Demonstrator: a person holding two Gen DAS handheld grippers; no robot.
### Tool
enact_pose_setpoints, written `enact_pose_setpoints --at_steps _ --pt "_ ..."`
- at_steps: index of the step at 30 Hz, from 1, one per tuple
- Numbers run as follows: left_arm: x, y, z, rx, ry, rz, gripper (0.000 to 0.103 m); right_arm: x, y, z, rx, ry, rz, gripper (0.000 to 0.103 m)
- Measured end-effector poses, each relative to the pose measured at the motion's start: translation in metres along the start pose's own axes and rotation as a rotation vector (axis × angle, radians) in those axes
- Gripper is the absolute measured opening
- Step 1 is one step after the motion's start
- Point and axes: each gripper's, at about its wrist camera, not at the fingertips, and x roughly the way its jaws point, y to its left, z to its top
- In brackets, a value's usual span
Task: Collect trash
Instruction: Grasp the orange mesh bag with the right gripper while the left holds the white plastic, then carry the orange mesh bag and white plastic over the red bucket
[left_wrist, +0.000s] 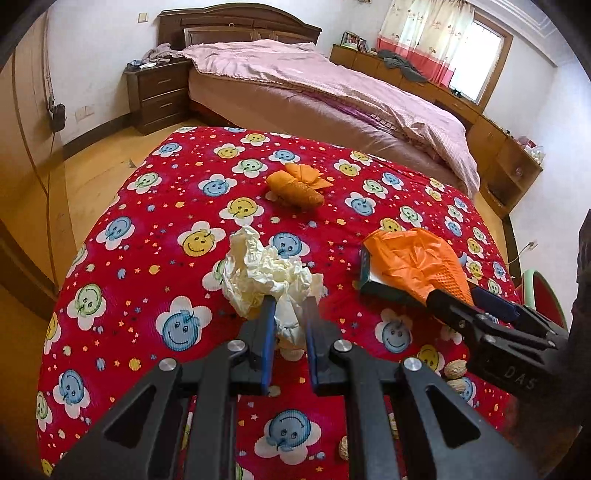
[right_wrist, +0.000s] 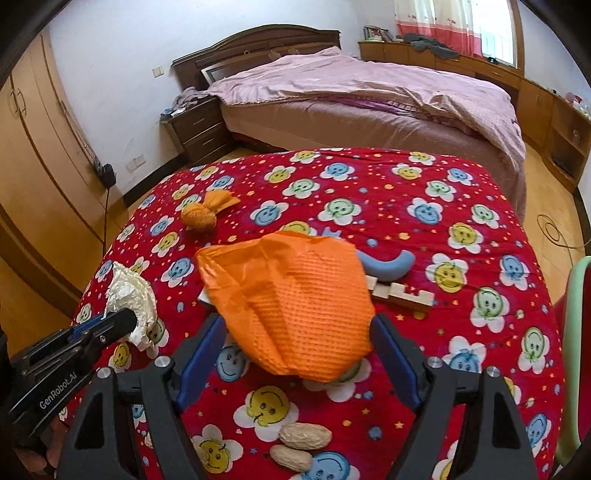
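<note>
A crumpled white paper wad (left_wrist: 264, 275) lies on the red smiley-flower cloth (left_wrist: 147, 229). My left gripper (left_wrist: 290, 306) is shut on the wad's near end; the wad also shows in the right wrist view (right_wrist: 129, 295). An orange plastic bag (right_wrist: 291, 306) lies over a teal box (left_wrist: 369, 273). My right gripper (right_wrist: 297, 328) is open, its jaws on either side of the bag's near end. A knotted orange bag (left_wrist: 295, 186) sits farther back; it also shows in the right wrist view (right_wrist: 203, 214). Peanut shells (right_wrist: 301, 441) lie near the front edge.
A blue curved object (right_wrist: 388, 264) and a notched wooden block (right_wrist: 402, 293) lie right of the orange bag. Walnuts (left_wrist: 456, 371) sit under the right gripper. A bed with a pink cover (left_wrist: 332, 85), a nightstand (left_wrist: 157, 94) and a wardrobe (right_wrist: 37, 166) stand beyond the table.
</note>
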Motion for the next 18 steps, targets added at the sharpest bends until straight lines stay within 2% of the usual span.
enact_pose_setpoints --at_steps 7,18 --pt "0.0030 -0.0022 -0.0013 0.006 0.006 0.002 0.014 0.0059 0.0023 -0.0030 -0.013 0.015 0.014 0.062" --pt "0.0033 -0.0042 -0.0021 0.008 0.008 0.004 0.014 0.0046 0.0066 -0.0060 -0.037 0.011 0.018 0.044"
